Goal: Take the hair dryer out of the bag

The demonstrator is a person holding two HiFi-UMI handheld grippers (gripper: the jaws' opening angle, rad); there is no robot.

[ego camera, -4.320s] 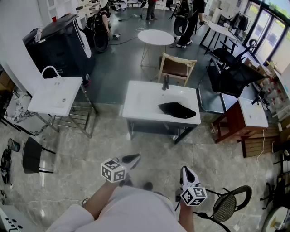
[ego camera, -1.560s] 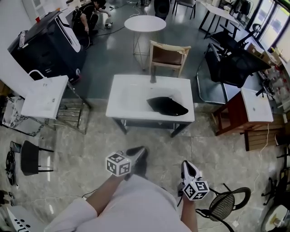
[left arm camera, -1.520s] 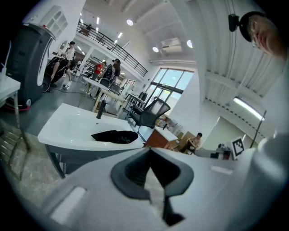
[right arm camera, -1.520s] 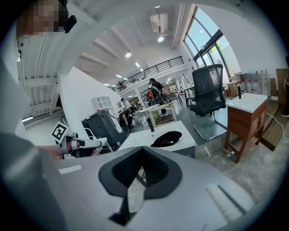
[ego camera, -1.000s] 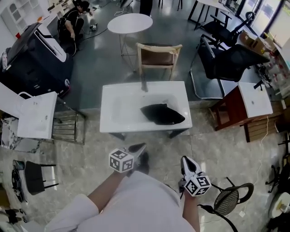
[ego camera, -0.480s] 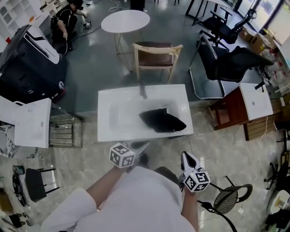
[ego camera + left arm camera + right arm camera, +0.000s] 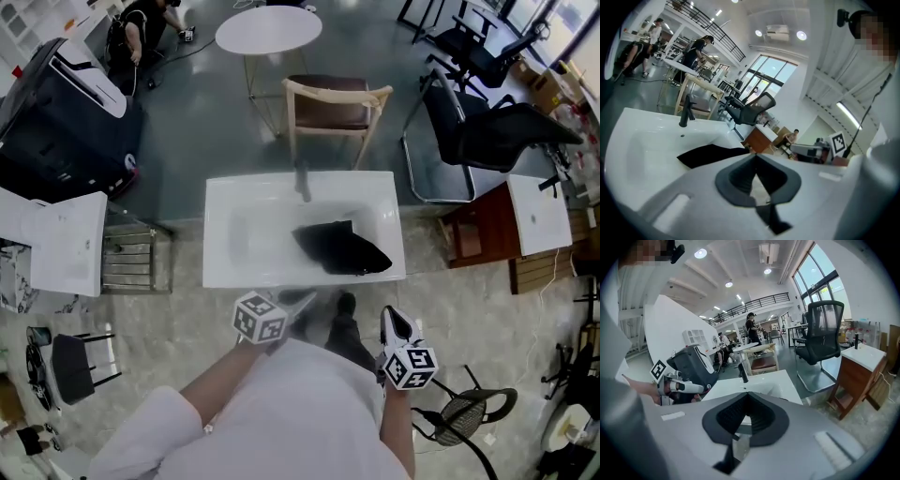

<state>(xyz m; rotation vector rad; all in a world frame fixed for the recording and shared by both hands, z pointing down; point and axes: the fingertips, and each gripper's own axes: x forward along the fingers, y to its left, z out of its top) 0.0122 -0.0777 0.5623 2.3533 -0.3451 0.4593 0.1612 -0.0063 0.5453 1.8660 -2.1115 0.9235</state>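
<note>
Currently, the left gripper and right gripper are hovering, jaws together and empty. The limp black fabric bag, presumably hiding the hair dryer, is lying beyond both fingertips on the white basin-shaped table. Open the jaws before reaching it.

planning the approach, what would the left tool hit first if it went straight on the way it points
Most likely the near rim of the white basin table, just short of the black bag lying on it, though depth is hard to judge from the left tool.
</note>
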